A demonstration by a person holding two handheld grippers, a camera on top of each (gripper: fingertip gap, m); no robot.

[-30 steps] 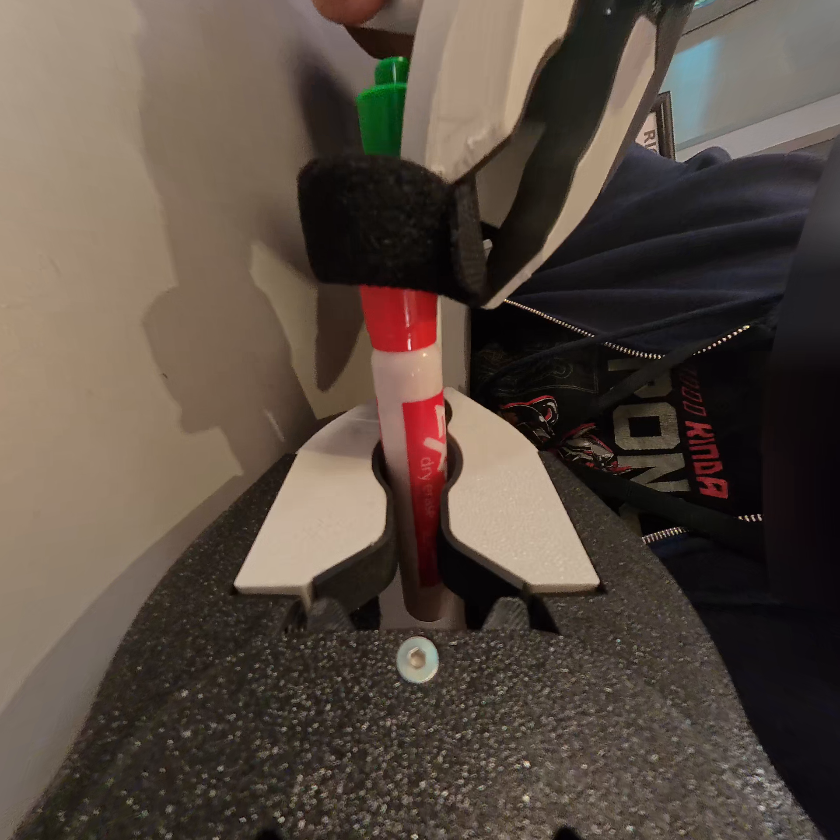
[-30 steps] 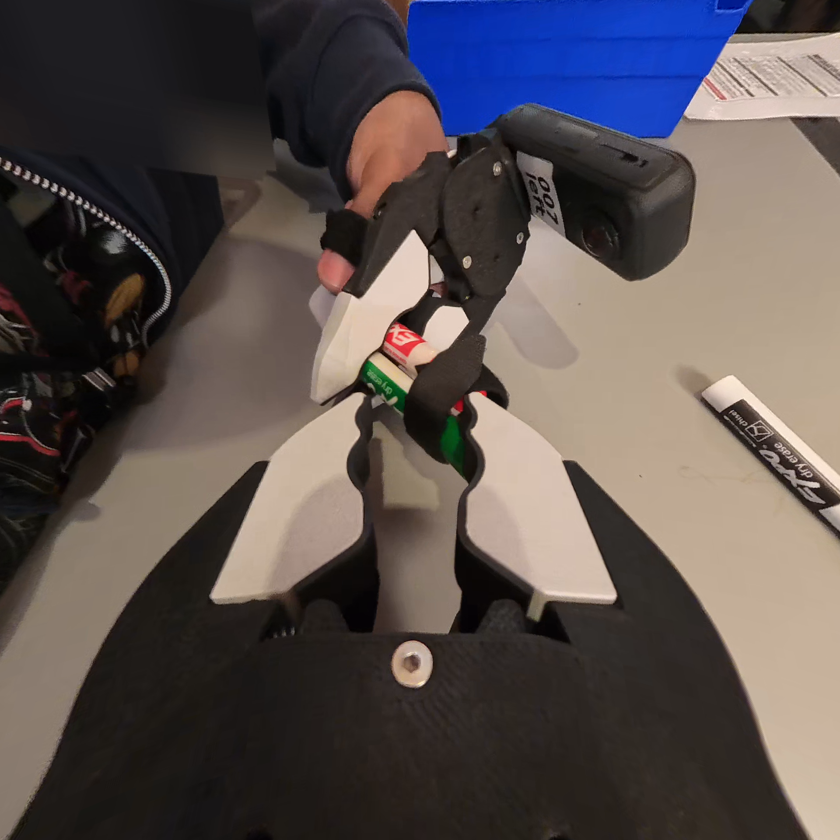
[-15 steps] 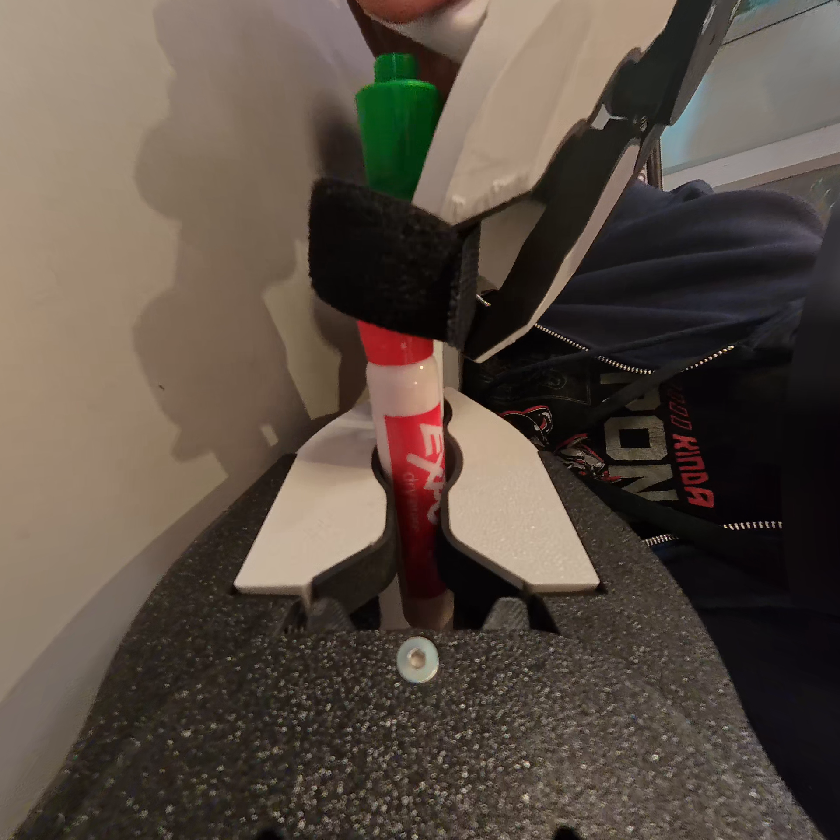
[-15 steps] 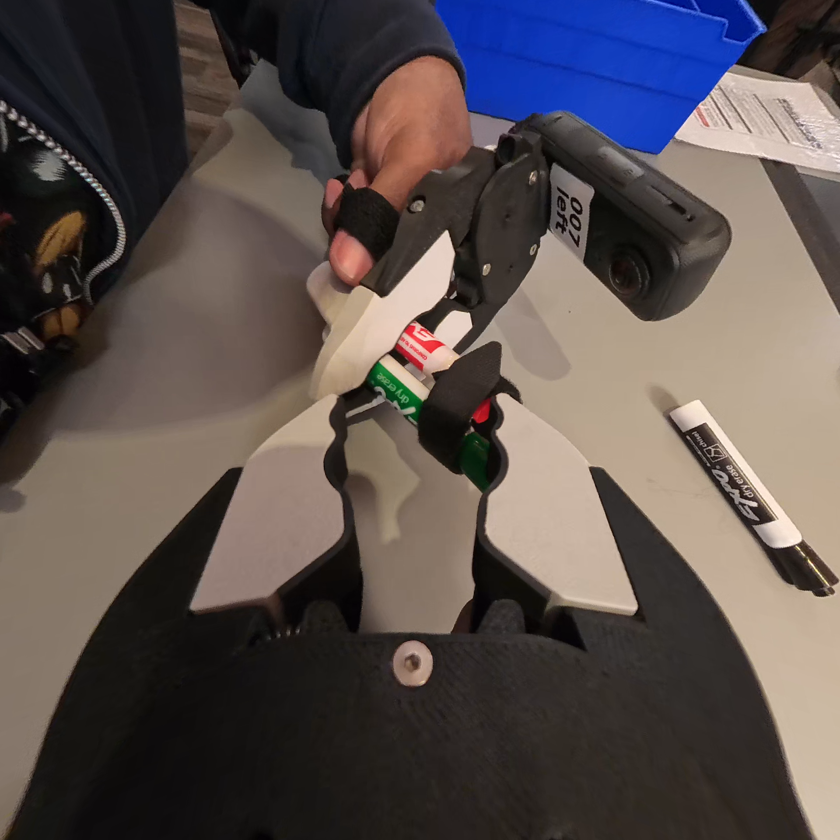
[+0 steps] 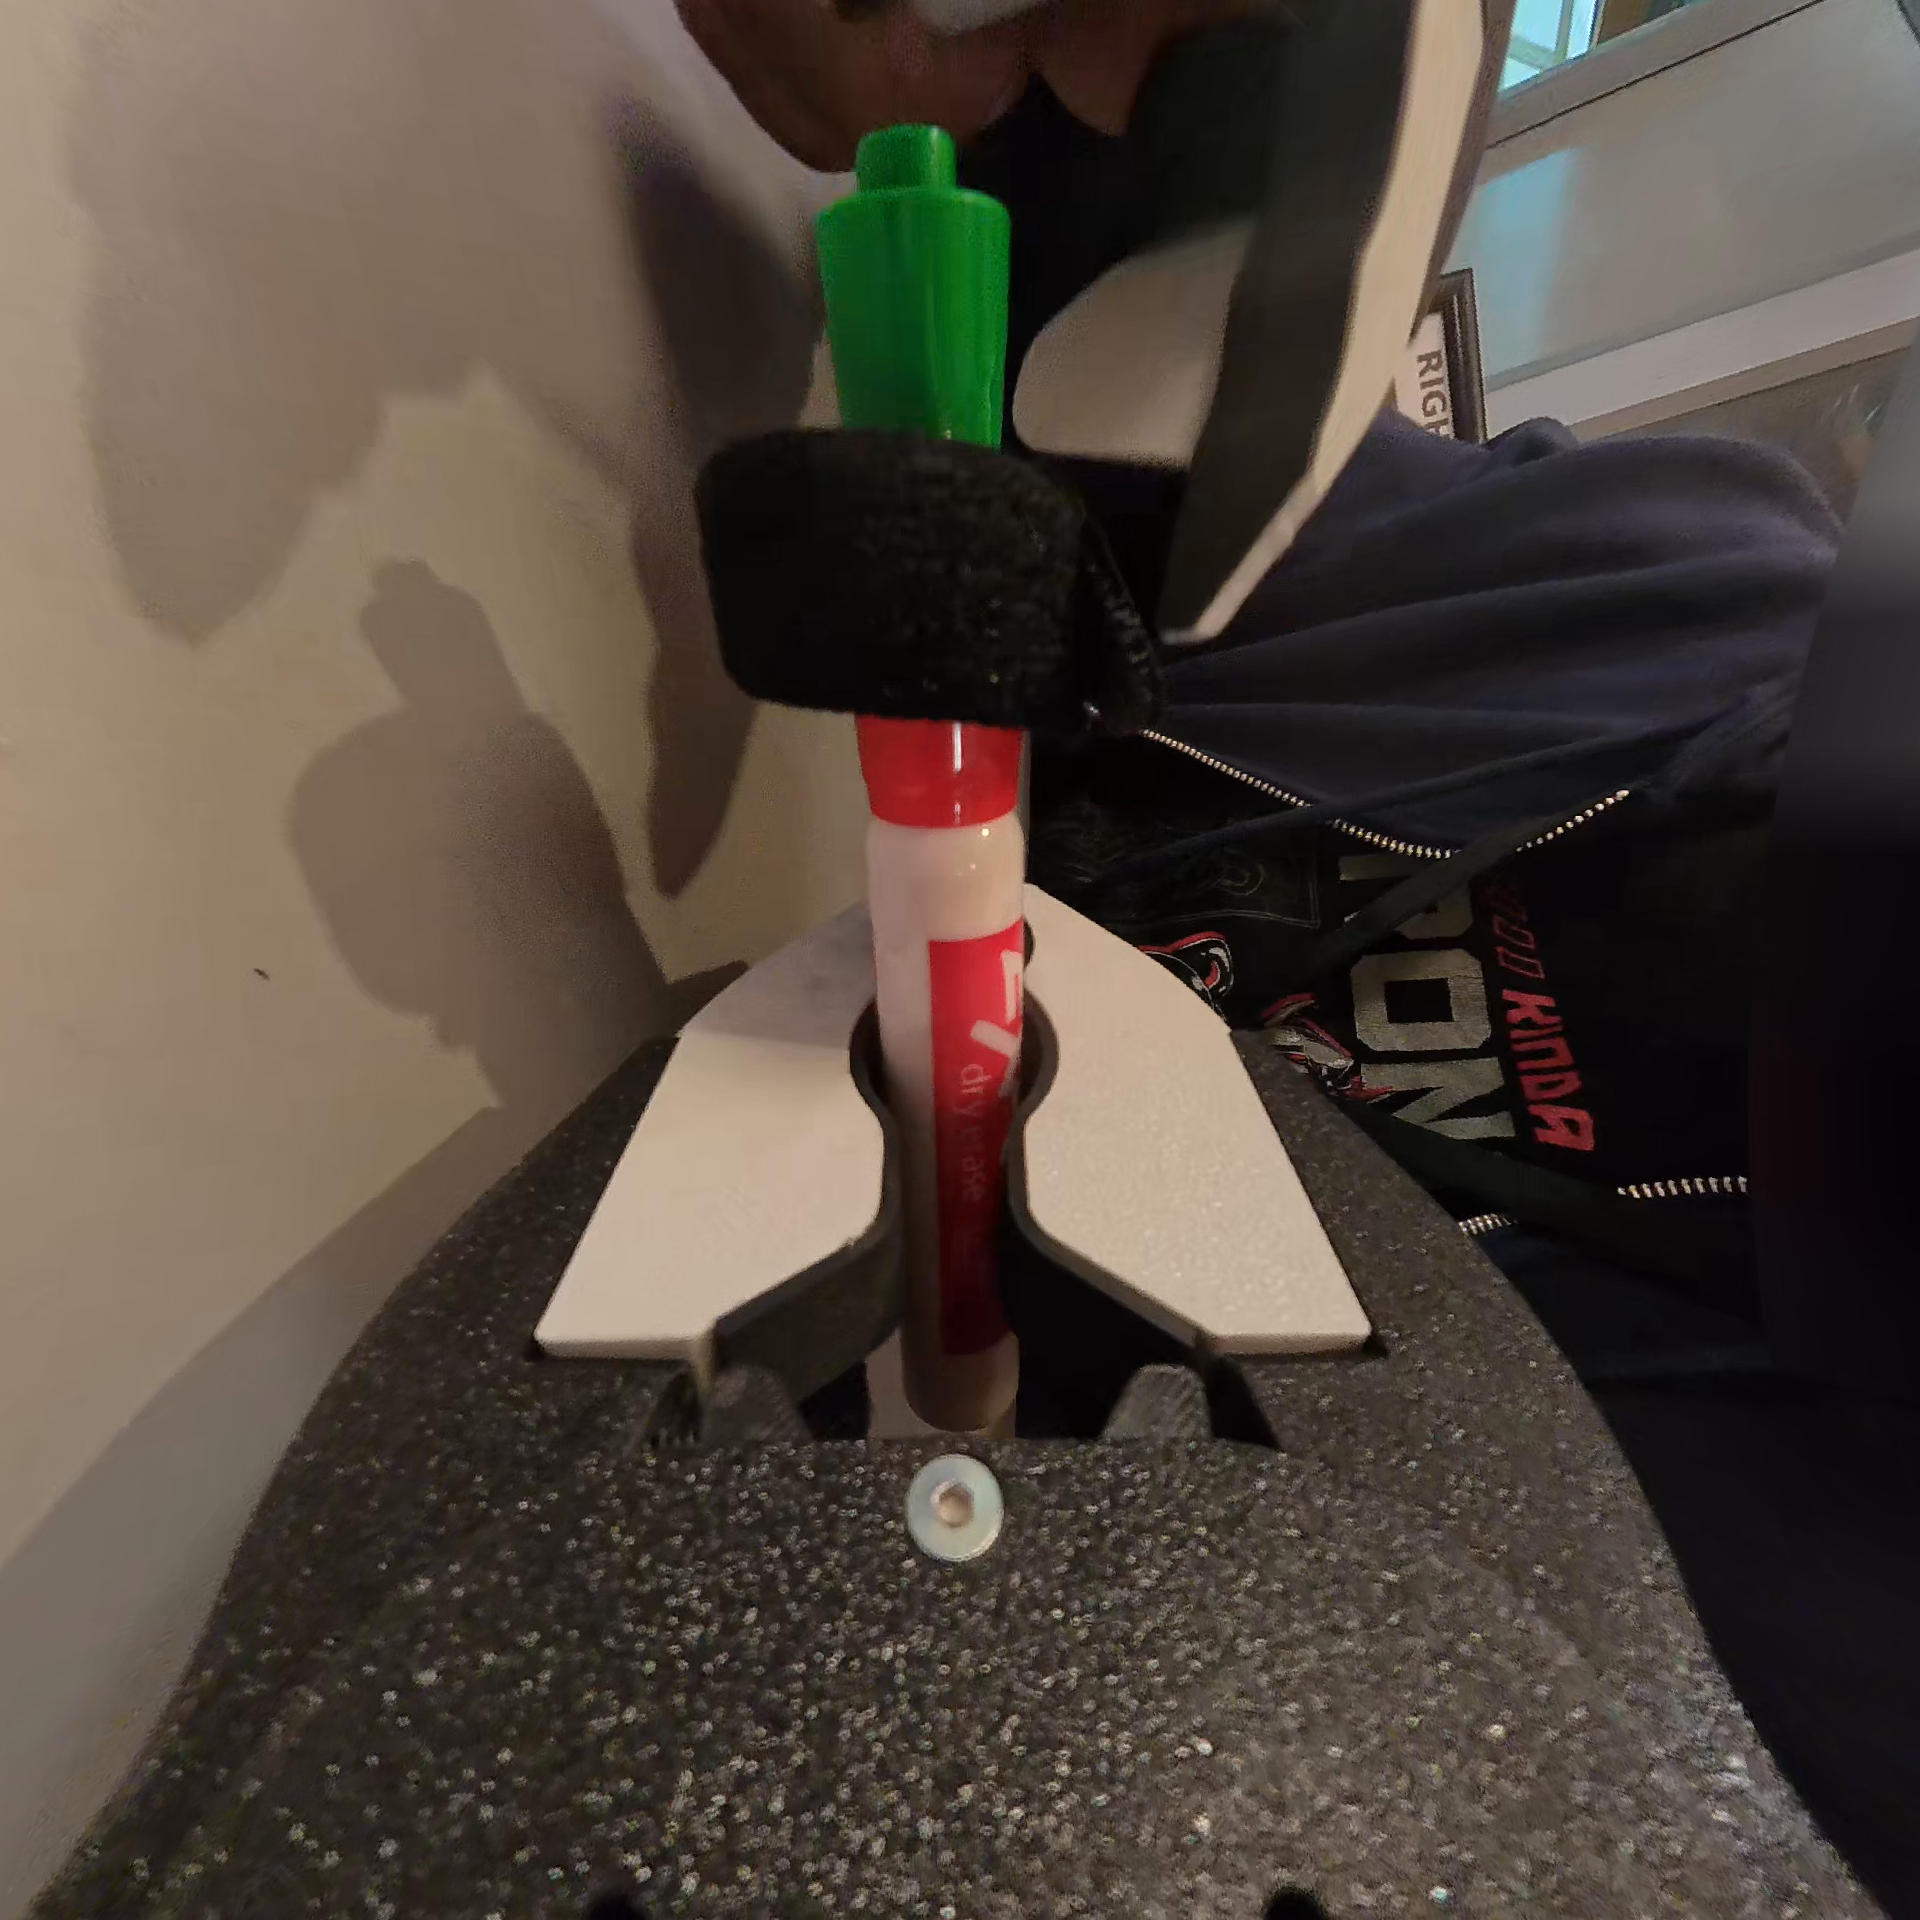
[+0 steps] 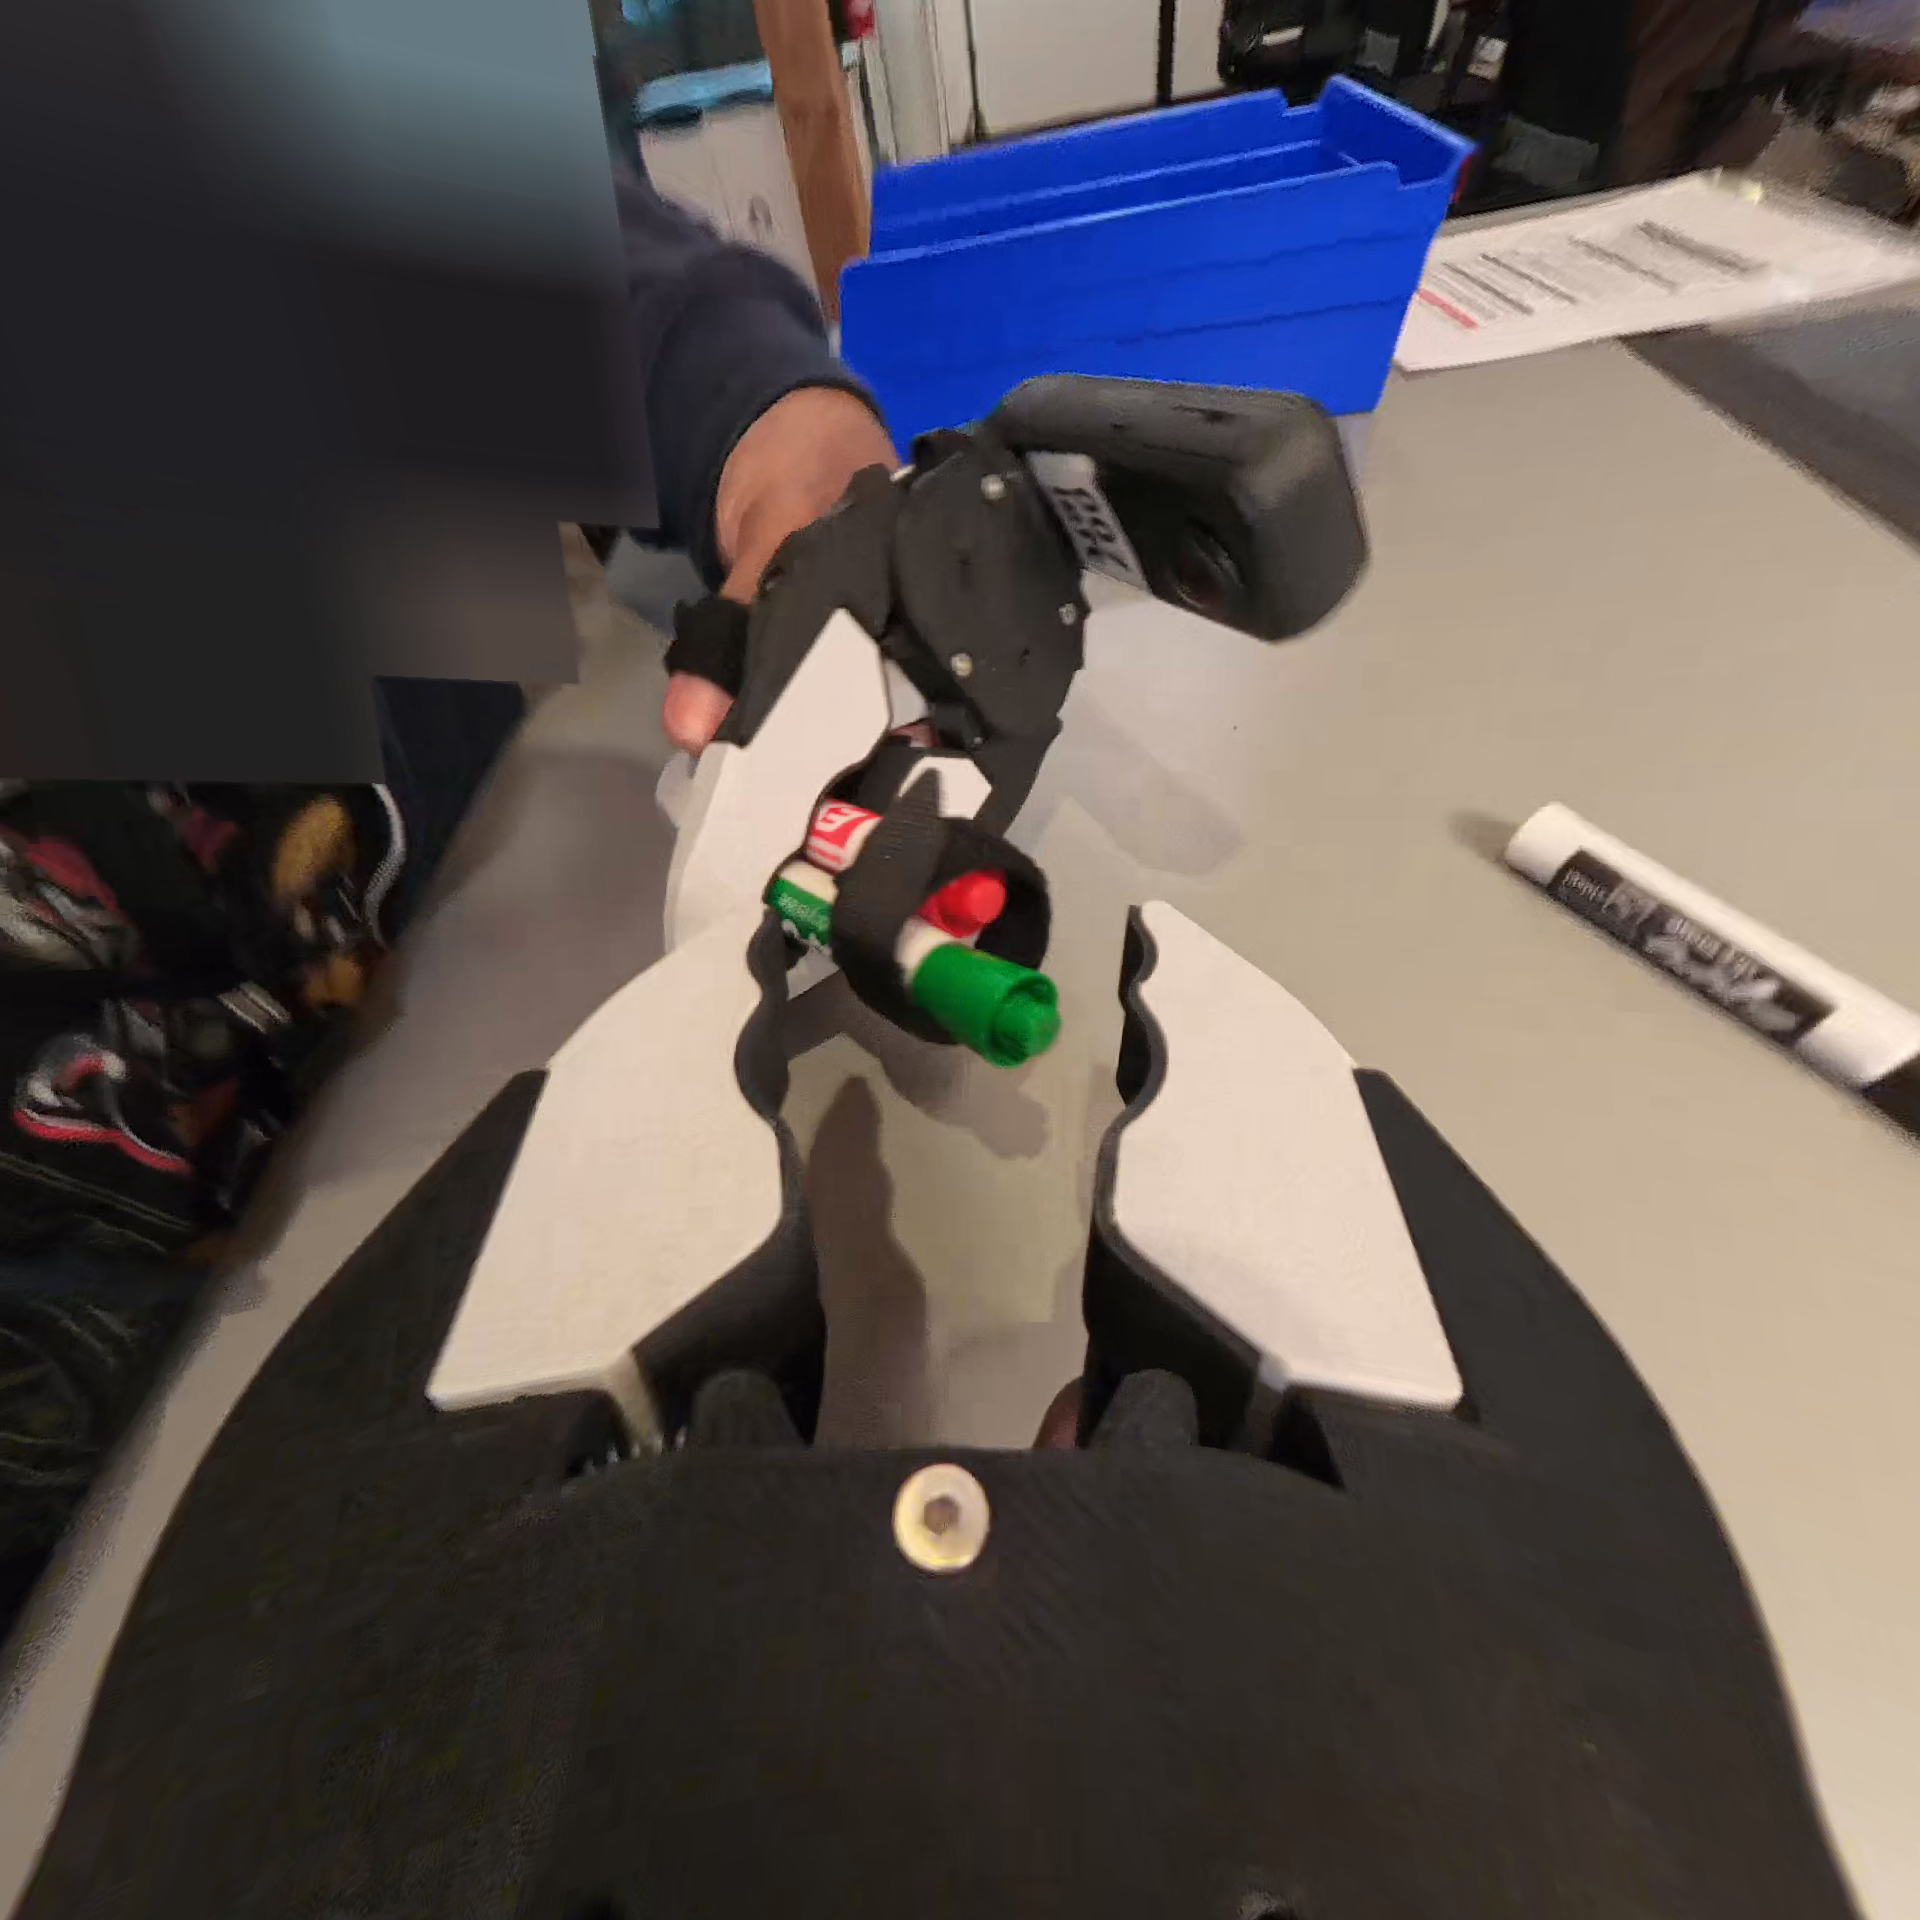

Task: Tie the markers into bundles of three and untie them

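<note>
A: What are you holding on your left?

B: Your left hand-held gripper (image 5: 951, 1049) is clamped on the red marker (image 5: 951, 935). The green marker (image 6: 982, 997) lies against it, and the black strap (image 5: 894, 582) loops loosely around both near the caps, above the table (image 6: 1558, 727).

A: And the right?

B: Your right hand-held gripper (image 6: 940, 982) stands wide apart, empty, just in front of the bundle. A black marker (image 6: 1704, 951) lies on the table to its right, well apart.

A: How will they handle?

B: Probably light, stiff and slick, so pinch the barrels mid-length. The strap looks soft and floppy; take its free tail, not the loop.
</note>
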